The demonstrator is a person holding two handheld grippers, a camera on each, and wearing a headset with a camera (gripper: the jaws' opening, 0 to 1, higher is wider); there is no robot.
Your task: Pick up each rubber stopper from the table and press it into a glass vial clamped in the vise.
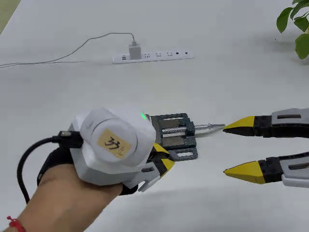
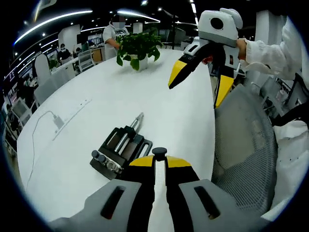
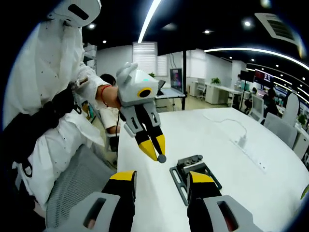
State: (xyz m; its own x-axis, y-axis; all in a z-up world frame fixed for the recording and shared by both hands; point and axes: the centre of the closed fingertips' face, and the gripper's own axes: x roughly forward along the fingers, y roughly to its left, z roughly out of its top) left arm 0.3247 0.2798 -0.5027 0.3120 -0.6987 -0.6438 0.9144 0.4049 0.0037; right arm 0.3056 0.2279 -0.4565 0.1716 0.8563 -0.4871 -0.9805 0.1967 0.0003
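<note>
- Left gripper (image 2: pixel 155 162): pinched narrow on dark rubber stopper (image 2: pixel 159 152), near vise (image 2: pixel 123 145), toward tabletop's (image 2: pixel 96 106) chair-side edge.
- Right gripper (image 1: pixel 225 149): gaping, empty.
- Risk: shallow tip hold; slipping or cocking likely on pressing.

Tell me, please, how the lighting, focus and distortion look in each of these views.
Head view: soft, even light, faint shadows under the vise and the right claw. Left gripper view: fisheye bows the table edge; the vise is crisp. Right gripper view: same bowing, one ceiling light strip blown out, the left claw sharp.
</note>
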